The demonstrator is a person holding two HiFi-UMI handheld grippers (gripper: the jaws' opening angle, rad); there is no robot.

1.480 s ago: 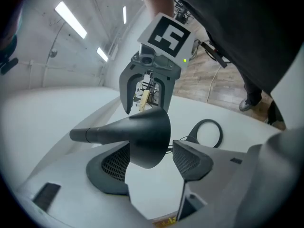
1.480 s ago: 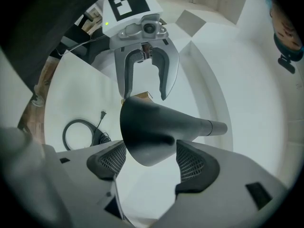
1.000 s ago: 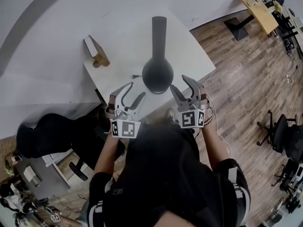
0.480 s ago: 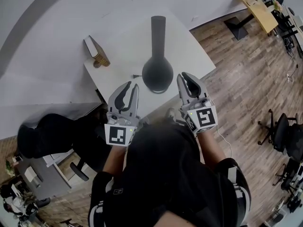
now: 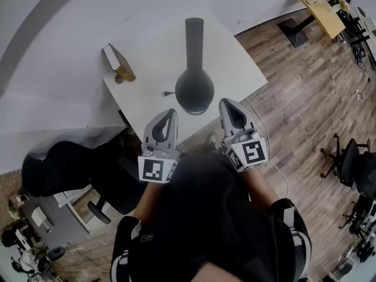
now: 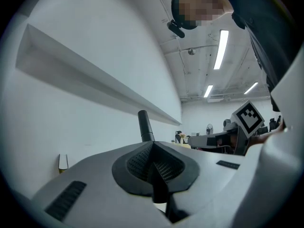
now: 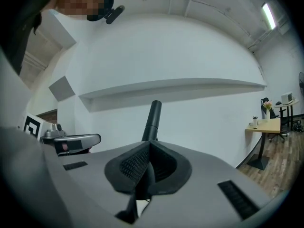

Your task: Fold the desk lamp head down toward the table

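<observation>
White smooth tabletop [image 5: 153, 57], one black lamp [image 5: 194, 91]
Bulbous base, tubular neck; left gripper [image 5: 170, 114] and right gripper [image 5: 227, 104] jaws just closed together, empty.

lamp [image 6: 145, 127] bottom behind fingers [image 6: 137, 164], box [image 5: 118, 61] indistinct

Matt black desk lamp [image 5: 194, 90] on a smooth white table [image 5: 230, 59]; wood-plank floor [image 5: 305, 110].
</observation>
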